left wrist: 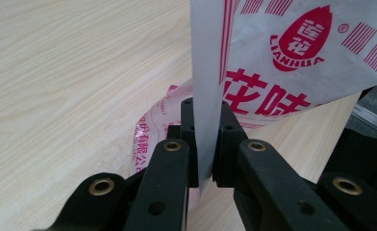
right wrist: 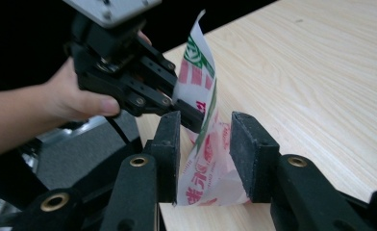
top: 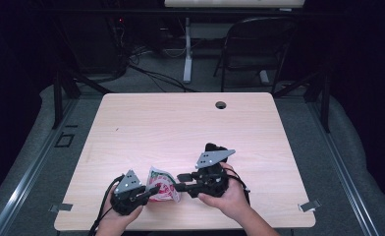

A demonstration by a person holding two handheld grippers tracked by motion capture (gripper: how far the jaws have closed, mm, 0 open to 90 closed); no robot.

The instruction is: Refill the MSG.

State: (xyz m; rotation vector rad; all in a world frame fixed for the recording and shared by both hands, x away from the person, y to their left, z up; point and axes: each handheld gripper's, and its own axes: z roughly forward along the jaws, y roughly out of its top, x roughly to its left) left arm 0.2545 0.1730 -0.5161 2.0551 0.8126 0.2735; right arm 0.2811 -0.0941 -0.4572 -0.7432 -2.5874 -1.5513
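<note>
Your left gripper (left wrist: pixel 206 144) had its jaws pinched on an edge of the thin white plastic bag with red print (left wrist: pixel 282 62), holding it upright just above the near edge of the pale wooden counter (top: pixel 180 123). Your right gripper (right wrist: pixel 206 154) kept its jaws spread, with the lower part of the bag between them, the pads not pressing it.

We seem to be in a lab or recording room: a pale wooden worktop (top: pixel 180 123) with a cable hole (top: pixel 221 104) stands on grey carpet, ringed by black frame struts (top: pixel 65 83); behind it we see loose cables (top: pixel 146 73), a folding chair (top: pixel 254 49) and a white desk leg (top: pixel 187 49) in dim light
</note>
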